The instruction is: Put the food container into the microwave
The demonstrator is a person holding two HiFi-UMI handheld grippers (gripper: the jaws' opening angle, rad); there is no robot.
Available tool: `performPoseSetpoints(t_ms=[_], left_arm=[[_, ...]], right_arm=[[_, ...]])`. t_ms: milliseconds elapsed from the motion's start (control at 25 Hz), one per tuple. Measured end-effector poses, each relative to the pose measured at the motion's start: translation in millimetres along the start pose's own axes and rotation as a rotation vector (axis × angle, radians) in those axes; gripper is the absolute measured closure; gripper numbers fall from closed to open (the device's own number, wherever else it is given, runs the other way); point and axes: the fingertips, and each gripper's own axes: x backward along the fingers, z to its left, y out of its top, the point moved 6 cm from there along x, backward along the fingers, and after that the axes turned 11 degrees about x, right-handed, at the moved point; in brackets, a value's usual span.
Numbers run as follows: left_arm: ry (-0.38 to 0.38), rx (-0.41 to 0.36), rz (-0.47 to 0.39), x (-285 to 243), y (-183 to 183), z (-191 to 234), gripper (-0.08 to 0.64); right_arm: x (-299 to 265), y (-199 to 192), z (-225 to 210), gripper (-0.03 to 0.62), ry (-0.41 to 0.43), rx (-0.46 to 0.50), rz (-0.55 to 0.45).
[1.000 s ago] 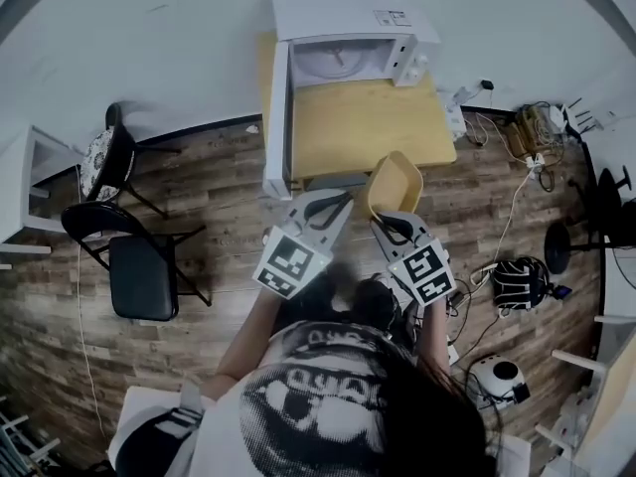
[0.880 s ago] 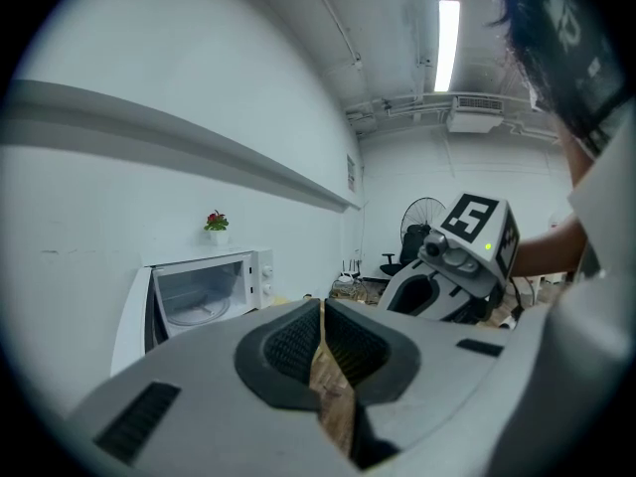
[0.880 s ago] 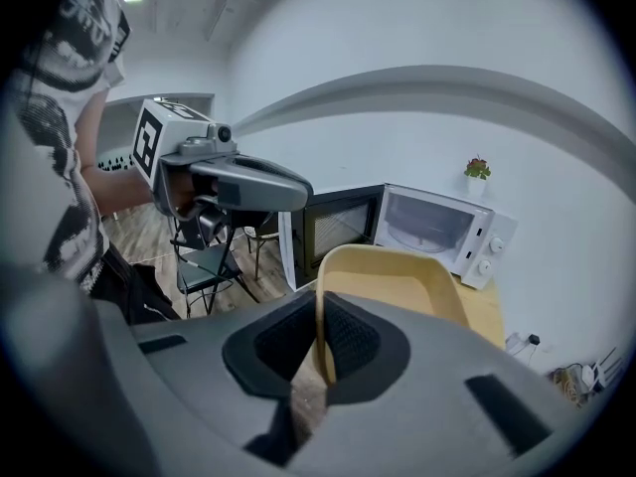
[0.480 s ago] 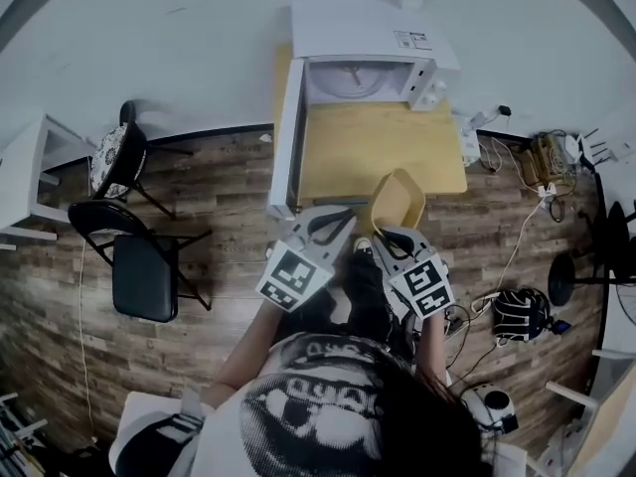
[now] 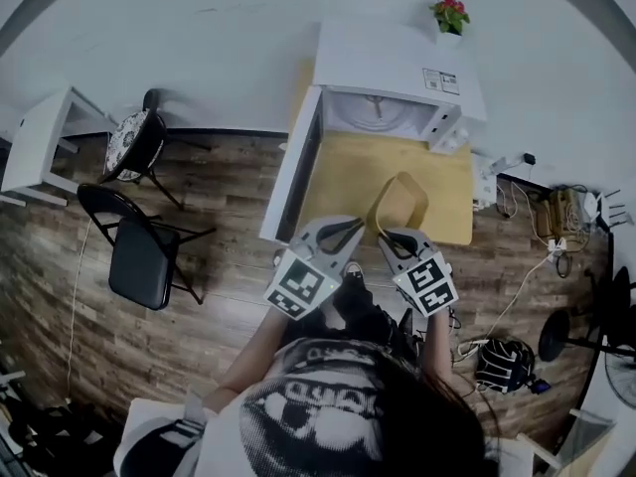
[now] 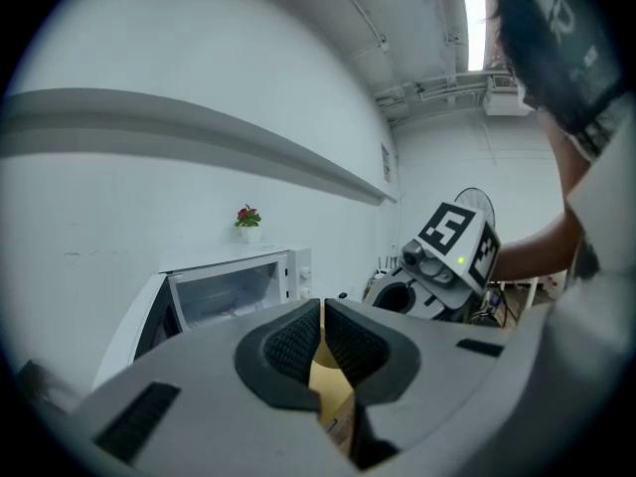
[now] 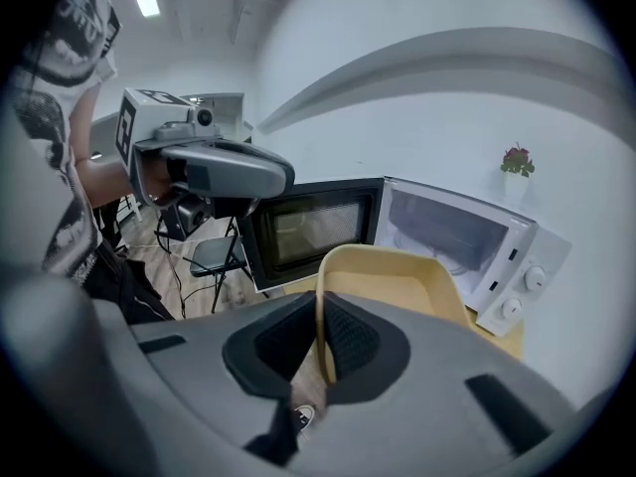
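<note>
Yellow container (image 5: 400, 203), head view: held at its near rim by right gripper (image 5: 390, 237), over table (image 5: 343, 172), before open microwave (image 5: 397, 68); left gripper (image 5: 348, 227) just beside. Left gripper view: jaws together, nothing between. Right gripper view: jaws clamped on container rim.

Jaws of the left hand-held gripper (image 6: 322, 312) meet, facing the open microwave (image 6: 234, 286)
</note>
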Motion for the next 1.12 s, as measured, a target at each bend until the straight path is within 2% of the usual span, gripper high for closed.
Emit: performPoseSetpoints(t_ms=[400,800,1120], left_arm=[[0.146,0.056,0.024,-33,-1,20,0.548],[0.268,0.083,-0.004,-52,7,36,0.548],[0.335,0.098,-0.018,-63,10,43,0.548]], right_arm=[[-34,-10,-59,0.566,0.133,0.072,-0.005],[-77,-14,-114,0.566,0.201,0.204,-0.028],[-117,-11,-153,0.565,0.25,0.313,-0.001]])
